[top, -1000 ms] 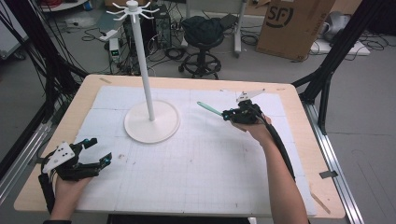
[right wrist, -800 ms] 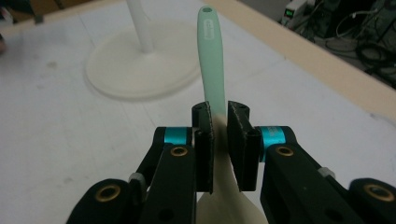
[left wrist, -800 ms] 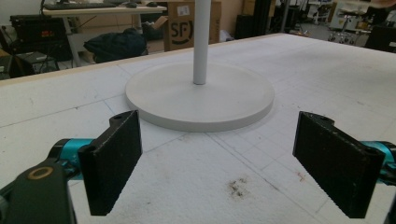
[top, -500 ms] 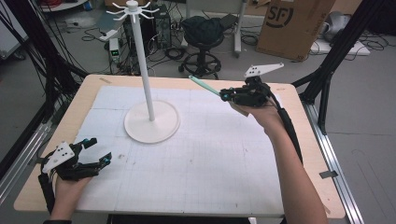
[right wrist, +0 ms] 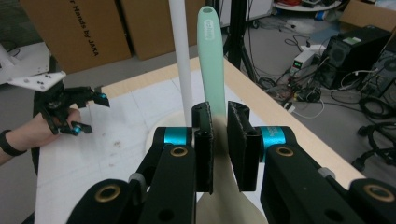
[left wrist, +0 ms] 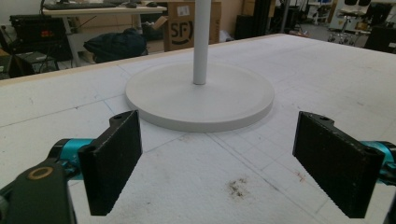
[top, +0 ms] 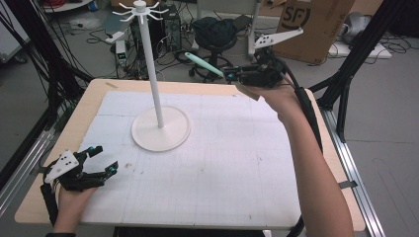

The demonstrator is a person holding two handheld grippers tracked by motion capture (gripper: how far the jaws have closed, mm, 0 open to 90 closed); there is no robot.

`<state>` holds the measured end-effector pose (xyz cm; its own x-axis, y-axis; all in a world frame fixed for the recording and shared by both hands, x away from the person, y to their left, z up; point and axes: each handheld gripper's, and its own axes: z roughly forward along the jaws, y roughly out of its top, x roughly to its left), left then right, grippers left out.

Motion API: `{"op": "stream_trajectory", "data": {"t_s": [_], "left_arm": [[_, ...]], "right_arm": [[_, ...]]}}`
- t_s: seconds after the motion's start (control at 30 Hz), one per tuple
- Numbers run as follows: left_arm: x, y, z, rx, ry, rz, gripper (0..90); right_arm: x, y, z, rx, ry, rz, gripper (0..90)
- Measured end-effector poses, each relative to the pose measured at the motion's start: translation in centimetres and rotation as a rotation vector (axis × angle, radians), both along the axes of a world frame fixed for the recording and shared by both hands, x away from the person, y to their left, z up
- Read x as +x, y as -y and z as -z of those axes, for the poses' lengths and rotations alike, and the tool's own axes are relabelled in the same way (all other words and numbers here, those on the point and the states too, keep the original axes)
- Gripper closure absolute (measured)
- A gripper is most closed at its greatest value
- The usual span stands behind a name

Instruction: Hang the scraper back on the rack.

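Raised since before, right claw [top: 232, 75] (clamped shut) holds a spatula [top: 202, 63] aloft.

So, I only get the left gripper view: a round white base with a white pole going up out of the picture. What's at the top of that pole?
Observer: The tall white stand ends in a ring of small white hooks, all bare.
Operator: And what is the other hand doing?
Observer: The right gripper is shut on a spatula with a mint-green handle and a cream blade, held up in the air.
Operator: Which way does it point?
Observer: Handle first, toward the stand, lower than the hooks.
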<state>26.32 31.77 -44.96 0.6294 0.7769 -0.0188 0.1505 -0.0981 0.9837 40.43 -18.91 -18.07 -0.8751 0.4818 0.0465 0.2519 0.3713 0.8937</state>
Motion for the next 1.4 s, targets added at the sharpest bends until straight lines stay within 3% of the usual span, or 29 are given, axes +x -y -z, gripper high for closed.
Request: {"op": "stream_trajectory", "data": {"t_s": [0.3, 0.63, 1.03, 1.4], "left_arm": [[0.0, 0.0, 0.0, 0.003, -0.002, 0.001, 16.3], [0.0, 0.0, 0.0, 0.003, 0.000, 0.002, 16.3], [0.0, 0.0, 0.0, 0.004, 0.000, 0.002, 16.3], [0.0, 0.0, 0.0, 0.003, 0.001, 0.002, 16.3]], "right_arm": [[-0.3, -1.3, -4.1, -0.013, 0.036, -0.017, 81.4], [-0.6, -2.6, -6.8, 0.002, 0.068, -0.029, 81.4], [-0.8, -3.0, -8.0, 0.021, 0.082, -0.041, 81.4], [-0.7, -4.0, -7.9, 0.012, 0.084, -0.055, 81.3]]}}
